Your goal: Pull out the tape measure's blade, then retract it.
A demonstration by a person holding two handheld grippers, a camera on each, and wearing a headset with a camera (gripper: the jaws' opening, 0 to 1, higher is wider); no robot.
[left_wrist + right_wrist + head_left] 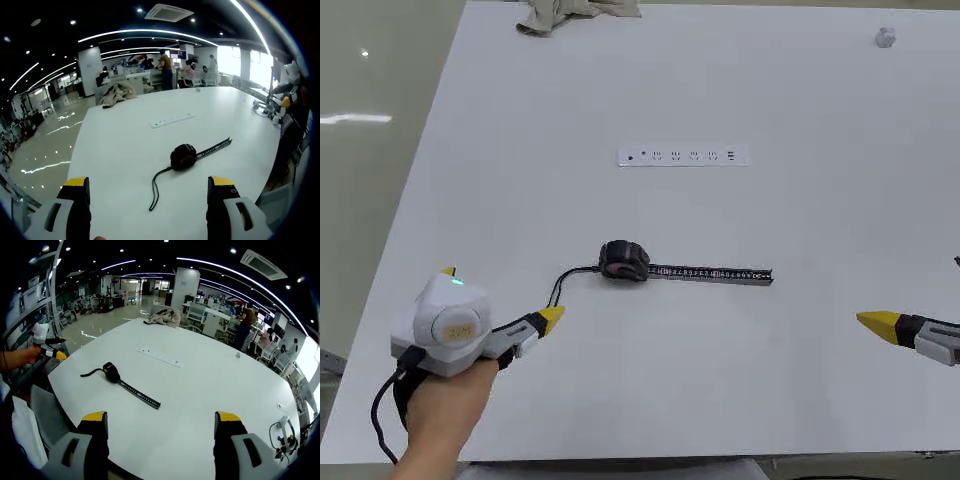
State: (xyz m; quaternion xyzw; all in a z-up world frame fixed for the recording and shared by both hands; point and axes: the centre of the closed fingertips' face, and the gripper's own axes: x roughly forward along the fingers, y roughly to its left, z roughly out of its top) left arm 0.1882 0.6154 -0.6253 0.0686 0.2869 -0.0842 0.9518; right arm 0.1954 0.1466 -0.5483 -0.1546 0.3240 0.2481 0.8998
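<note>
At the lower left of the head view a hand [438,408] holds the left gripper [148,184]. Its white housing hides most of the jaws there, so just two yellow tips poke out, one at the housing's upper left and one to its right. The left gripper view shows more: the yellow-tipped jaws rise far apart at the bottom of the frame with bare table [650,380] between them, holding nothing. A black cable [382,425] loops beside the wrist and runs off the bottom edge. A round yellowish badge on the housing bears a mark too small to read.

At the lower right edge of the head view the right gripper [161,417] is cut off by the frame, with one yellow tip visible. In the right gripper view its jaws stand wide apart and hold nothing.

Beyond both, at mid-frame, the tape measure [623,260] lies on the table, well apart from either gripper. Its blade [715,274] extends to the right and lies flat; the printed graduations are too fine to read, as is any lettering on the dark case. A black wrist strap [563,281] trails from the case toward the lower left.

Farther up lies a white power strip [683,156] with a row of sockets, its markings unreadable. A crumpled cloth [570,12] is cut off by the top edge. At the upper right sits a small pale object [885,38], too small to identify.
</note>
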